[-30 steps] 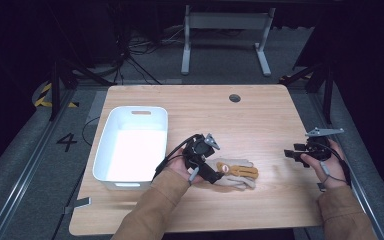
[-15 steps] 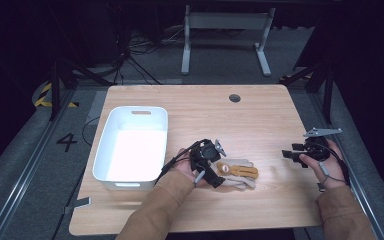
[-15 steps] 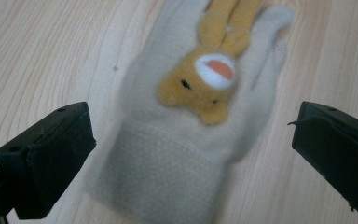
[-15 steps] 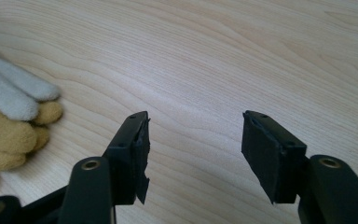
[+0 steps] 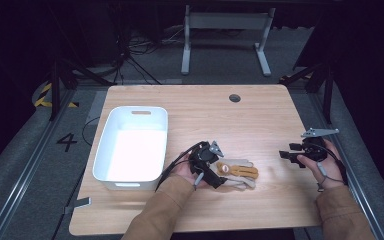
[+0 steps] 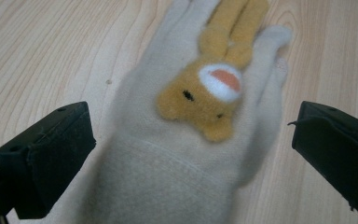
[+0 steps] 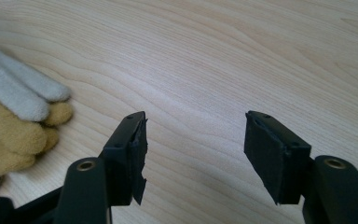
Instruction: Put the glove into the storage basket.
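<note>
The wooden table (image 5: pixel 260 120) carries a white rectangular bin (image 5: pixel 131 150) on its left half; the interior of the bin appears bare white, with a handle slot in the far wall. Right of the bin, near the front edge, lies a beige glove (image 5: pixel 237 172) with a tan animal figure on its back, flat on the tabletop.

The person's left forearm, in a tan sleeve, enters from the bottom and angles toward the glove. The left gripper (image 5: pixel 211 174) sits low over the cuff end of the glove. In the left gripper view, the glove (image 6: pixel 191 140) lies between the two black jaws, which stand wide on either side without touching the fabric.

The right forearm rests near the right table edge, well apart from the glove. The right gripper (image 5: pixel 289 155) points left toward it. In the right gripper view, its jaws have just been opening and stand wide, with bare wood between them; the glove's fingertips (image 7: pixel 18 121) show at far left.
</note>
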Demonstrator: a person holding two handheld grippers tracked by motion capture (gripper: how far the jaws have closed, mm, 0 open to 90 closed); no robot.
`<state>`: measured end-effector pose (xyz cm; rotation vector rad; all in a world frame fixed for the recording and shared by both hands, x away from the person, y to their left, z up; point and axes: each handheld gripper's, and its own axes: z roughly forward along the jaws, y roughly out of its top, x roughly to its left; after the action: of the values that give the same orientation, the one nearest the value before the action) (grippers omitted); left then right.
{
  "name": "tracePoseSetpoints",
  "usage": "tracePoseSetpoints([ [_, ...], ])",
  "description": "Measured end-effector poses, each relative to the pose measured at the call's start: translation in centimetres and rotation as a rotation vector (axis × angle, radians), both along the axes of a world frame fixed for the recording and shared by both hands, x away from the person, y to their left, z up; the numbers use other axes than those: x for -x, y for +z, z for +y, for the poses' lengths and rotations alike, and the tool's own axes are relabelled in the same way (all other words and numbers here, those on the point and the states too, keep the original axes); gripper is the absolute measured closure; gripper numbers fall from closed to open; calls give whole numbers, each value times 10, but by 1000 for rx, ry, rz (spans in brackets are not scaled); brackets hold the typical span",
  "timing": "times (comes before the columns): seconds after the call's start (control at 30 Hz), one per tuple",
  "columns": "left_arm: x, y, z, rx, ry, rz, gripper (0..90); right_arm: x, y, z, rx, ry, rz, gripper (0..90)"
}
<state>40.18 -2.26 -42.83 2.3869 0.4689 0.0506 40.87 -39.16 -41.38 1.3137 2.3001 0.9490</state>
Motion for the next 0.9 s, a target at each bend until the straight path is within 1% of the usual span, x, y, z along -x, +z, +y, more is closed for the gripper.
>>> tracePoseSetpoints([
  [0.03,0,0,0,0,0,0,0,0,0,0,0,0,0,408],
  [0.1,-1,-2,2,20,-5,3,0,0,-1,1,-2,4,5,402],
  [0.13,-1,-4,4,63,-19,-2,0,0,-1,1,-3,8,2,399],
  [0.17,0,-5,5,82,-18,2,0,0,-1,1,-7,11,1,397],
  [0.23,-1,-7,6,77,-16,1,0,0,-1,1,-14,13,1,395],
  [0.27,-1,-10,4,41,-9,-2,0,0,0,2,-23,15,-3,394],
  [0.37,-1,-14,3,1,-1,-12,0,1,0,3,-23,21,-2,391],
  [0.43,-1,-14,2,-5,2,-17,0,1,0,3,-22,24,-2,391],
  [0.47,-2,-16,-1,-25,-5,-19,0,1,0,4,-22,23,-4,390],
  [0.53,-3,-18,-4,-43,-3,-17,0,0,-1,4,-23,24,-4,389],
  [0.57,-3,-18,-4,-43,-3,-17,0,0,-1,4,-23,24,-4,389],
  [0.6,-4,-19,-7,-66,-7,-6,0,0,-1,4,-23,27,-2,388],
  [0.63,-4,-19,-7,-66,-7,-6,0,0,-1,4,-23,27,-2,388],
  [0.67,-5,-21,-9,-77,-11,1,0,0,-1,4,-23,29,-5,386],
  [0.77,-6,-23,-10,-90,-19,12,0,0,-2,3,-21,32,-2,385],
  [0.83,-6,-24,-11,-91,-23,9,0,0,-2,3,-21,33,-2,383],
  [0.9,-5,-27,-14,-115,-33,10,0,0,-2,4,-22,35,-4,382],
])
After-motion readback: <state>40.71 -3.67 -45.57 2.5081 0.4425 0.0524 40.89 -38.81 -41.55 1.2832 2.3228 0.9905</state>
